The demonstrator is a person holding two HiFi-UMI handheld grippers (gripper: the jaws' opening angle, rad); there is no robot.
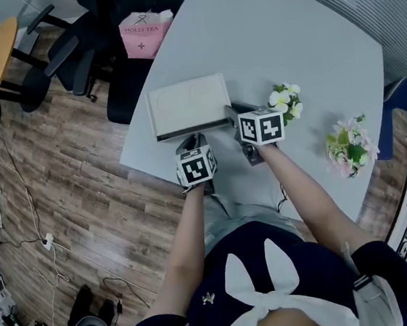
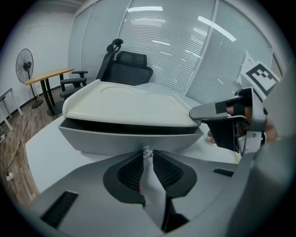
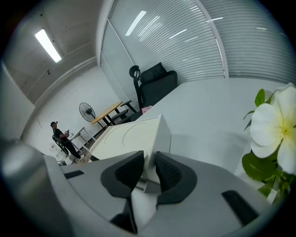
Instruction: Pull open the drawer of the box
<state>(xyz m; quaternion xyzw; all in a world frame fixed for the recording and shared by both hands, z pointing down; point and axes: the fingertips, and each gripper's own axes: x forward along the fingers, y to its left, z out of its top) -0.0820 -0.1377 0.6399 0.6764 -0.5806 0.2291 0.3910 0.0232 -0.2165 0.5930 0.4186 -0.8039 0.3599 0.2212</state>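
Note:
A flat white box [image 1: 187, 104] lies on the pale table [image 1: 283, 32]. In the left gripper view its grey drawer [image 2: 125, 138] stands a little out under the lid, with a dark gap above it. My left gripper [image 2: 147, 155] is shut on the small silver knob [image 2: 147, 151] at the middle of the drawer front. In the head view the left gripper [image 1: 190, 142] reaches the box from the near side. My right gripper [image 3: 149, 159] is shut on the box's [image 3: 132, 134] near right corner, and the right gripper [image 1: 233, 113] shows there from above too.
White flowers [image 1: 285, 102] stand just right of the right gripper, and a pink bunch [image 1: 348, 146] lies further right. The table's edge runs close behind the left gripper. Dark office chairs [image 1: 67, 57] and a pink bag [image 1: 143, 32] sit beyond the table's far left corner.

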